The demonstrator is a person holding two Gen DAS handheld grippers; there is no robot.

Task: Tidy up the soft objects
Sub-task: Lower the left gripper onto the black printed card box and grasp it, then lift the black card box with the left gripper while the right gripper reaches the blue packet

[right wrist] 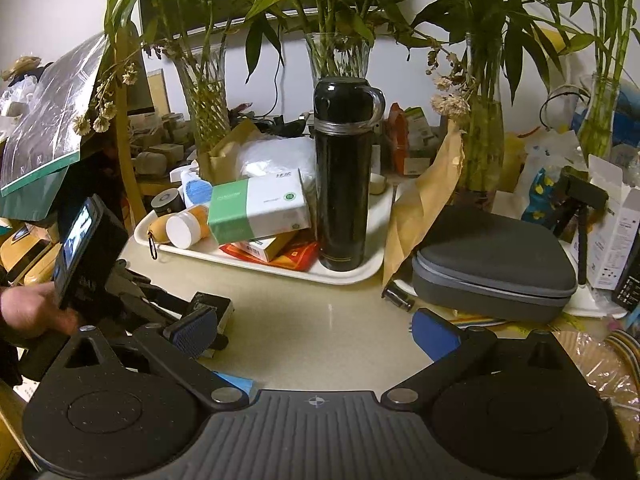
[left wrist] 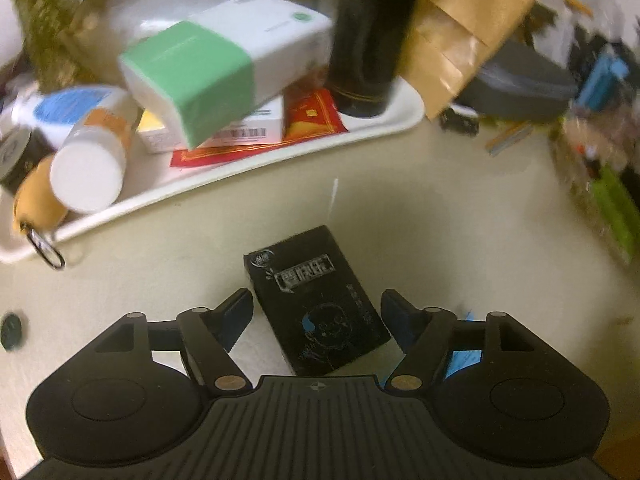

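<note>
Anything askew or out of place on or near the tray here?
Yes. The green-and-white tissue pack sits tilted atop the boxes on the white tray, not flat. An orange-labelled bottle lies on its side beside it. A small black pack lies apart on the counter, between the left tool's open fingers.

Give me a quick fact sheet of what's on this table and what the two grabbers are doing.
surface: pale table
left gripper: open, fingers either side of black packet, not pressing it
black packet: flat on table
right gripper: open, nothing between its fingers
white tray: holds black flask upright, green-and-white tissue pack, red envelope
beside tray: grey zip case
</note>
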